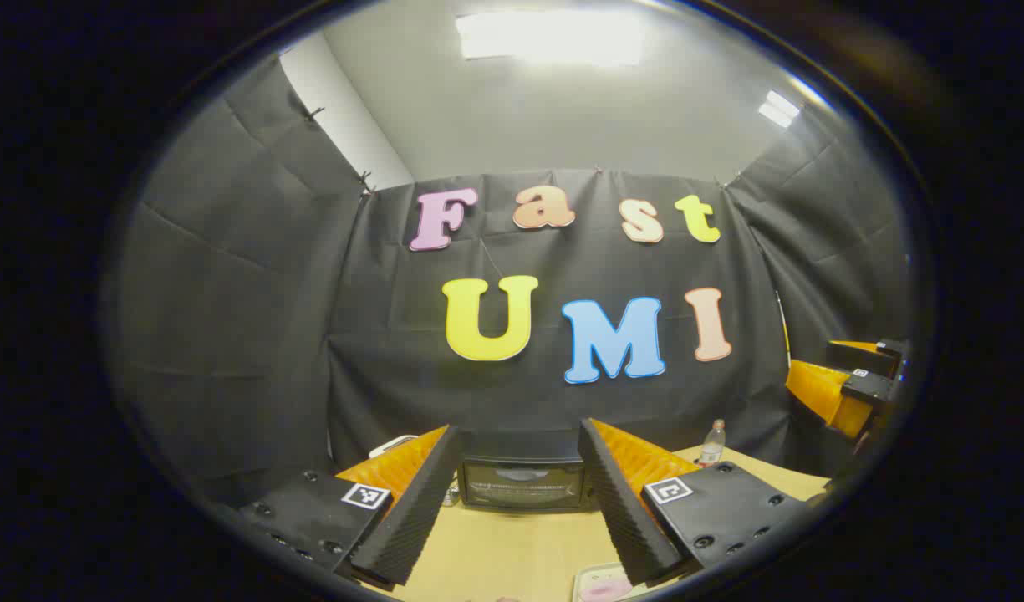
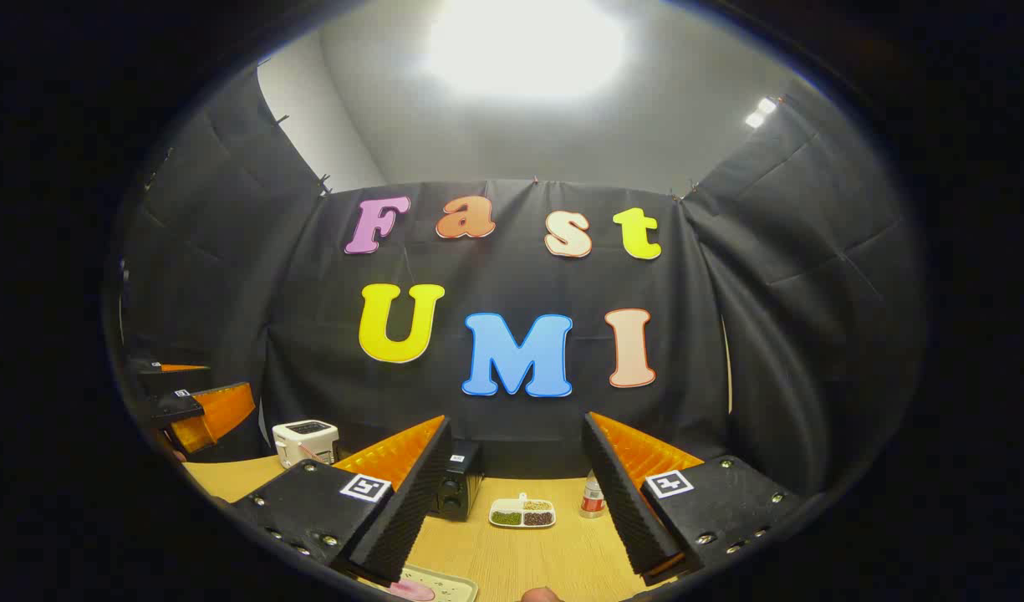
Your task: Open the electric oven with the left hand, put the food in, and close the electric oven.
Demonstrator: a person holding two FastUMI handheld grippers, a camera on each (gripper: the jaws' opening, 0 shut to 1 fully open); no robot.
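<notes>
Both tools are spread and hold nothing: the left tool [image 1: 516,522] hovers over the bench [image 1: 512,548] facing the electric oven [image 1: 524,482], door shut, at the far edge; the right tool [image 2: 512,522] hangs above the near food tray [image 2: 432,585]

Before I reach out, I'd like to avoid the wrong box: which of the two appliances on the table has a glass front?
The black oven between the left gripper's fingers; the white appliance has none.

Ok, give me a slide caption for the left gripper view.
Open left tool faces the shut oven across the table.
</notes>
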